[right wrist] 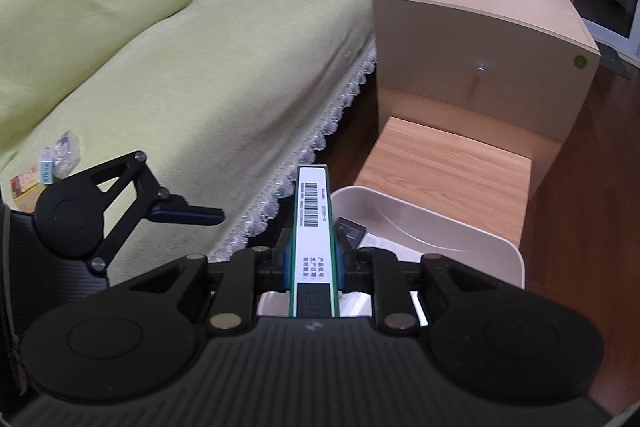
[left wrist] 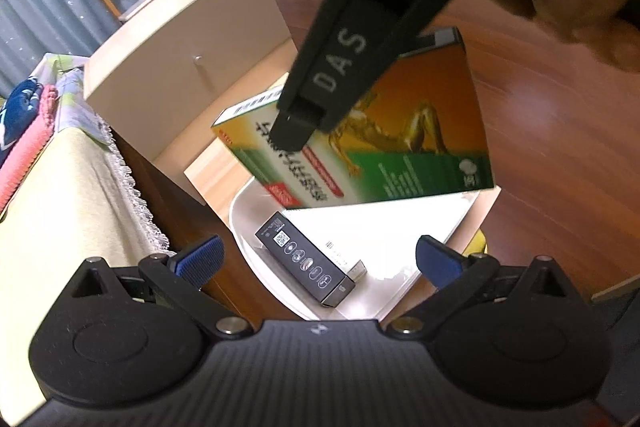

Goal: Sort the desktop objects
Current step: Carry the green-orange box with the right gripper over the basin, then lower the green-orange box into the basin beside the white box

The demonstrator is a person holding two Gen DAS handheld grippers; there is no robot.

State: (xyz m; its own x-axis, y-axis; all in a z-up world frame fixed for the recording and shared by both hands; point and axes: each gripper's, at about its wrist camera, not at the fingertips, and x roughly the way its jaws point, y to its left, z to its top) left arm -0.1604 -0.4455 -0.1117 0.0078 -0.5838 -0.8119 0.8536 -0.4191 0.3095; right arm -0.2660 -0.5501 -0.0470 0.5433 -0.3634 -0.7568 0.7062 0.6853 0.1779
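Your right gripper (right wrist: 312,263) clamps the green medicine box (left wrist: 360,147) edge-on above the white bin (right wrist: 460,227) — ready to drop beside the black carton (left wrist: 306,263); your left gripper (left wrist: 320,259) hangs released.

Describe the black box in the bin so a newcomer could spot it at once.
Find the pale cabinet beside the sofa; the white bin sits on the floor in front of it. Inside lies the black box, long and slim. It is the bin's only dark item, with a QR code and white icons, under the green box that the right gripper holds.
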